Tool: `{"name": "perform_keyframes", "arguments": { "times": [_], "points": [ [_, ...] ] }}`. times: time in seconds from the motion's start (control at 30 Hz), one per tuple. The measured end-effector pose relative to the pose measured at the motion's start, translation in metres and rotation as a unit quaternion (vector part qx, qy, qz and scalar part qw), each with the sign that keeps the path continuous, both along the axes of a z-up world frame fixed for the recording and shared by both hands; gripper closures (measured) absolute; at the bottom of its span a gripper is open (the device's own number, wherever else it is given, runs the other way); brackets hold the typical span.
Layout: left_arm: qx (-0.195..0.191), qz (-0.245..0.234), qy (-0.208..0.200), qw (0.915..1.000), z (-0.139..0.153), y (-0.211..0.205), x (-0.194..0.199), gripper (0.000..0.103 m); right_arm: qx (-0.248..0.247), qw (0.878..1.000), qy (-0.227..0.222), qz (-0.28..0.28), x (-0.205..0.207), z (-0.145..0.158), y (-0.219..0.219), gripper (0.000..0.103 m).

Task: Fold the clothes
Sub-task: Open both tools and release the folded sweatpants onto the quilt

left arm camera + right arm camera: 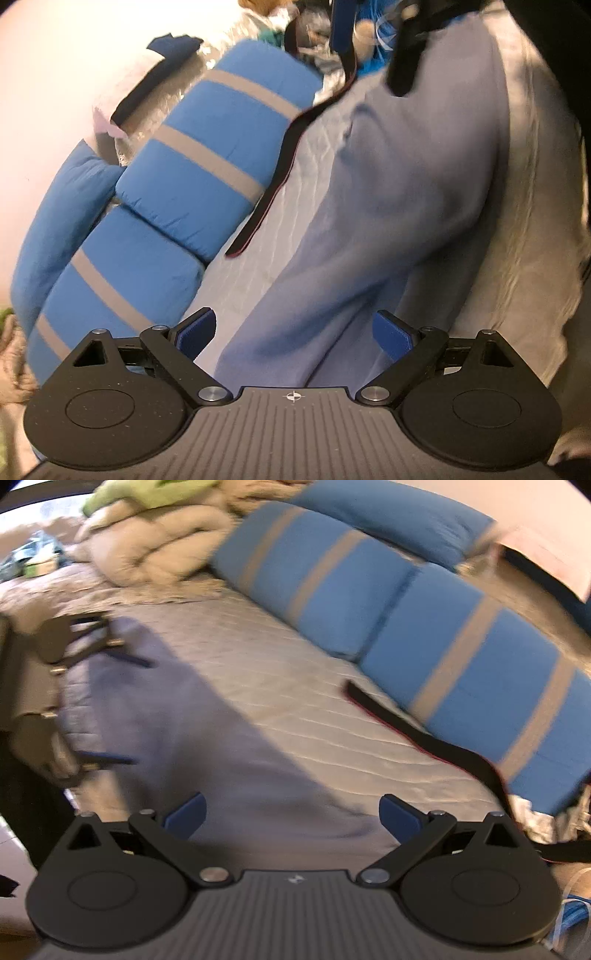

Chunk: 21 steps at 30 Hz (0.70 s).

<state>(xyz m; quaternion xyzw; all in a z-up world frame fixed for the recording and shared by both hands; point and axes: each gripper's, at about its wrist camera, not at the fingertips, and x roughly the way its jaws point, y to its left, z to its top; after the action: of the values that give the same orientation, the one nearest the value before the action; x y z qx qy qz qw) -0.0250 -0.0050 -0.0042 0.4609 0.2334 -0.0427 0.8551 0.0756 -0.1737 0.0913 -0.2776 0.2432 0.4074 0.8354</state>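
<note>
The lavender garment (pixel 388 206) is soft matt cloth, smooth with loose folds, and lies on a quilted bedspread (pixel 295 709) of pale stitched fabric with a faint sheen. Both the left gripper (pixel 293 332) and the right gripper (pixel 291 814) are matt black plastic with a ribbed base, dull silver metal pivot pins and blue ridged finger pads (pixel 393 334). The blue cushions (pixel 207 162) are matt woven cloth with grey bands, the dark strap (pixel 424 734) looks like flat matt webbing, and the beige blanket (pixel 155 542) is thick and puffy.
</note>
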Motion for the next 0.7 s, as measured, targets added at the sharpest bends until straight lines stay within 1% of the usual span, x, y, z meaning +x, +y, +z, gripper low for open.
{"name": "perform_keyframes", "arguments": {
  "times": [0.1, 0.17, 0.23, 0.27, 0.3, 0.33, 0.4, 0.47, 0.5, 0.53, 0.57, 0.6, 0.63, 0.67, 0.7],
  "points": [
    [0.048, 0.002, -0.009, 0.9988, -0.006, 0.0, 0.004, 0.01, 0.002, 0.999, -0.029, 0.031, -0.026, -0.018, 0.021, 0.0],
    [0.083, -0.008, -0.012, 0.9965, -0.009, -0.001, 0.006, 0.01, 0.003, 0.998, -0.049, 0.047, -0.039, -0.032, 0.034, 0.0],
    [0.112, -0.023, -0.002, 0.9935, -0.013, -0.002, 0.009, 0.01, 0.015, 0.998, -0.04, 0.055, -0.044, -0.044, 0.042, 0.0],
    [0.126, -0.029, 0.004, 0.9917, -0.015, -0.002, 0.011, 0.012, 0.021, 0.998, -0.033, 0.058, -0.047, -0.049, 0.045, 0.0],
    [0.135, -0.031, 0.012, 0.9904, -0.017, -0.002, 0.014, 0.014, 0.025, 0.998, -0.026, 0.06, -0.048, -0.054, 0.049, 0.0],
    [0.138, -0.026, 0.017, 0.9899, -0.019, 0.0, 0.016, 0.019, 0.026, 0.998, -0.022, 0.062, -0.05, -0.058, 0.051, 0.0],
    [0.14, -0.017, 0.026, 0.9897, -0.021, 0.003, 0.018, 0.024, 0.015, 0.997, -0.035, 0.071, -0.056, -0.061, 0.055, 0.0],
    [0.144, -0.018, 0.03, 0.989, -0.023, 0.004, 0.016, 0.032, 0.012, 0.995, -0.048, 0.081, -0.06, -0.063, 0.053, 0.0],
    [0.147, -0.02, 0.028, 0.9886, -0.024, 0.004, 0.015, 0.033, 0.014, 0.995, -0.048, 0.082, -0.06, -0.063, 0.051, 0.0],
    [0.148, -0.021, 0.029, 0.9883, -0.025, 0.004, 0.014, 0.038, 0.019, 0.996, -0.041, 0.078, -0.058, -0.064, 0.05, 0.0],
    [0.15, -0.021, 0.03, 0.9881, -0.026, 0.004, 0.014, 0.047, 0.023, 0.997, -0.034, 0.071, -0.056, -0.065, 0.05, 0.0],
    [0.148, -0.02, 0.039, 0.988, -0.028, 0.004, 0.015, 0.054, 0.026, 0.997, -0.028, 0.063, -0.053, -0.066, 0.049, 0.0],
    [0.147, -0.017, 0.046, 0.9879, -0.029, 0.005, 0.016, 0.066, 0.029, 0.998, -0.024, 0.054, -0.05, -0.066, 0.048, 0.0],
    [0.145, -0.015, 0.052, 0.9879, -0.029, 0.005, 0.017, 0.073, 0.029, 0.998, -0.024, 0.046, -0.048, -0.066, 0.047, 0.0],
    [0.143, -0.013, 0.058, 0.988, -0.029, 0.006, 0.017, 0.076, 0.029, 0.999, -0.023, 0.038, -0.046, -0.066, 0.047, 0.0]
  ]
}}
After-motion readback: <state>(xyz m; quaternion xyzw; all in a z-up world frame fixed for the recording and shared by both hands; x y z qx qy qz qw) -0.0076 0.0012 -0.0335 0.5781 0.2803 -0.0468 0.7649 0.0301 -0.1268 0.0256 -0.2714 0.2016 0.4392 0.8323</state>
